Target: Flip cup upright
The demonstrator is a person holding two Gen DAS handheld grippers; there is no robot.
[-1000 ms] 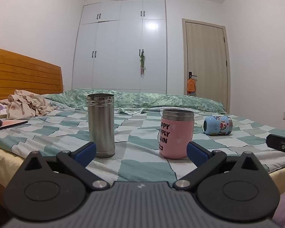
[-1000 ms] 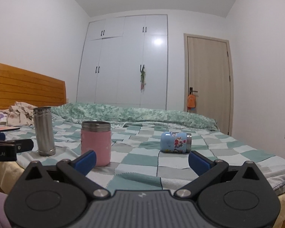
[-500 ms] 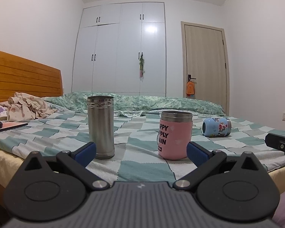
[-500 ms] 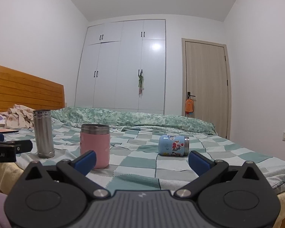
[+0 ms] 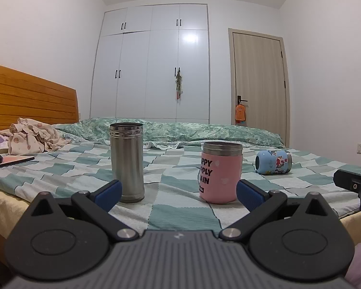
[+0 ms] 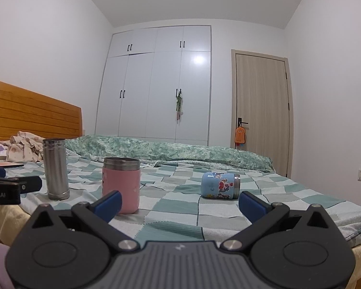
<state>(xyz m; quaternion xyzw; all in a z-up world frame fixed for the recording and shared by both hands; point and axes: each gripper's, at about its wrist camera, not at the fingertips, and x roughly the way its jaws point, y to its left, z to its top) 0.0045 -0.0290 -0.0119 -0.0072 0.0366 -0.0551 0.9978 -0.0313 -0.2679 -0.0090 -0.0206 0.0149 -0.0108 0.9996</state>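
Observation:
A small blue cup with cartoon prints (image 6: 220,185) lies on its side on the checked bedspread, its steel rim to the right; it also shows in the left wrist view (image 5: 273,162) at the right. My right gripper (image 6: 179,204) is open and empty, low at the bed's near edge, short of the blue cup. My left gripper (image 5: 178,191) is open and empty, at the near edge in front of a pink mug (image 5: 221,175) and a tall steel flask (image 5: 127,161), both upright.
The pink mug (image 6: 121,184) and steel flask (image 6: 54,168) stand left of the blue cup. A rolled green quilt (image 6: 170,150) lies across the far side. Crumpled clothes (image 5: 33,138), a flat pad (image 5: 9,161) and a wooden headboard (image 5: 29,98) are at the left.
Both wrist views have tilted slightly upward, so the bed and cups sit lower in frame. The cups have not moved and both grippers stay open.

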